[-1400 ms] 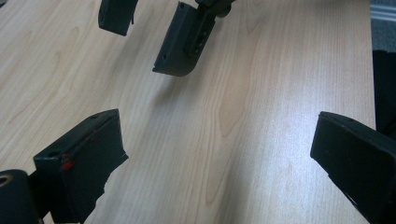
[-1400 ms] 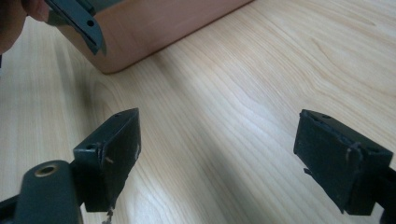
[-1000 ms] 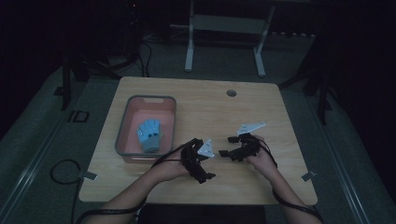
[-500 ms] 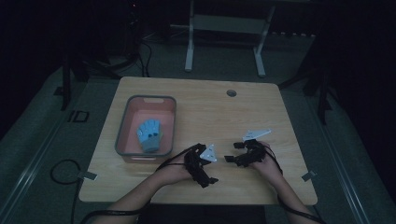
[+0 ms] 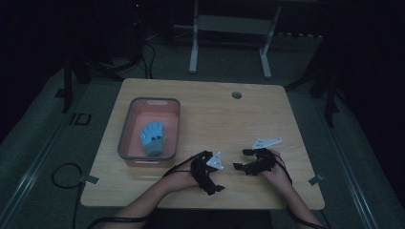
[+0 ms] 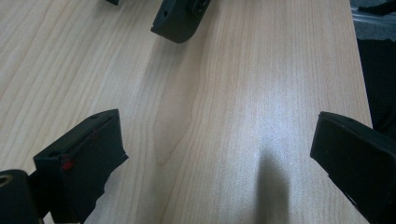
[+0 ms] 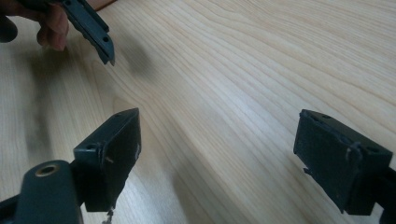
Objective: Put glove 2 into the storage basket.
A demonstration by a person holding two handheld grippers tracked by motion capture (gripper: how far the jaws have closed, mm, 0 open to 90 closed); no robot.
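- Near the bench's front edge, slightly right of its middle, the left tool and the right tool hover close together over bare wood, each held in a hand.
- Both are released: in the left gripper view the left tool has its jaws spread wide with only wood grain between them, and the right tool looks the same in the right gripper view.
- Each tool is near the other, so they crowd one another; part of the right tool pokes into the top of the left gripper view, and a jaw of the left tool with fingertips shows at the top left of the right gripper view.
- Toward the left edge sits a pink tray with a grey rim, holding a blue glove that lies flat inside; the tray's front right corner is near the left hand.
- Close to the back edge, a small round hole marks the bench.
- Open wood stretches from the tools to the back and right edges.
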